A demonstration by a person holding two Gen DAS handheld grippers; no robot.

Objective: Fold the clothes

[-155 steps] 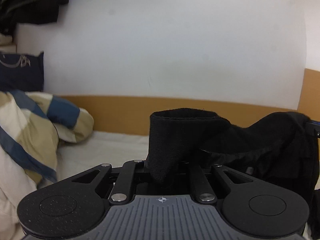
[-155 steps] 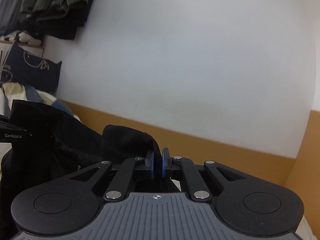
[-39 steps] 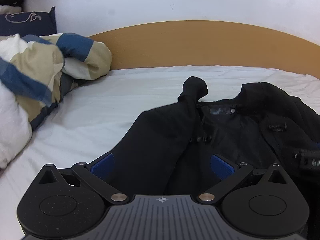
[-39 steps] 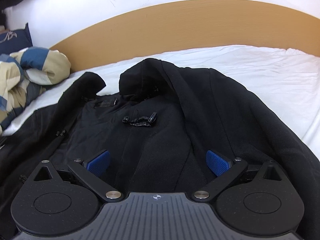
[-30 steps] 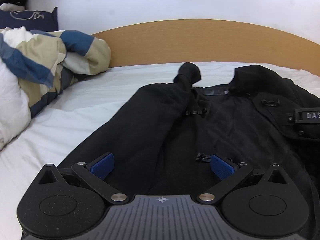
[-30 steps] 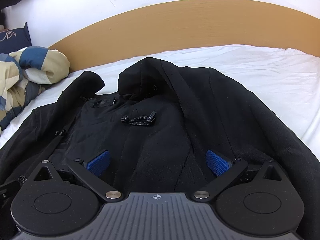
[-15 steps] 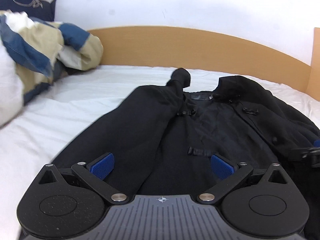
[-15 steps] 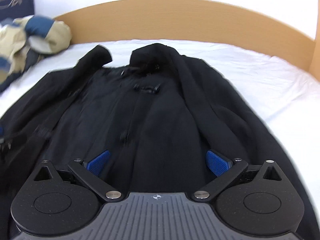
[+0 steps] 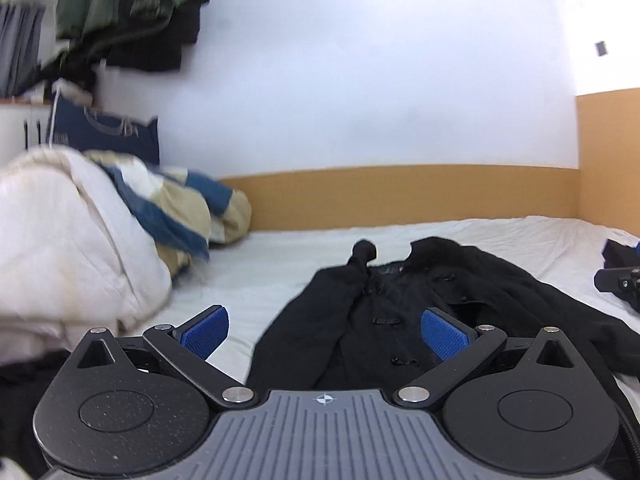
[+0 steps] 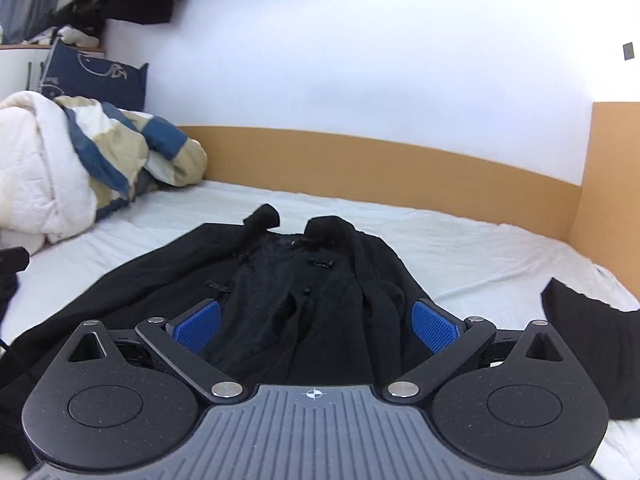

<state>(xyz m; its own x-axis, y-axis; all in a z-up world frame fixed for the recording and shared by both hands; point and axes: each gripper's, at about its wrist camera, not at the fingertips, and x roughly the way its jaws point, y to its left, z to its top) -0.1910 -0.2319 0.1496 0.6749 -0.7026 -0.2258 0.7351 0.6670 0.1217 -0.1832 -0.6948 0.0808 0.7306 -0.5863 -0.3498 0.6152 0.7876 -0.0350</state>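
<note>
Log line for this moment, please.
black coat: flat on bed, front open | left gripper: open, empty | right gripper: open, empty

coat hem: hidden behind both hand-held gripper bodies
coat (image 10: pixel 320 292) right sleeve: cut off
hanging clothes (image 9: pixel 120 12): blurred, cropped at top

A white sheet (image 10: pixel 460 240) covers the bed, with a bunched white, beige and blue quilt (image 10: pixel 80 160) at its left, a navy pillow (image 10: pixel 96 76) behind it, and dark clothes (image 9: pixel 128 8) hanging above.
</note>
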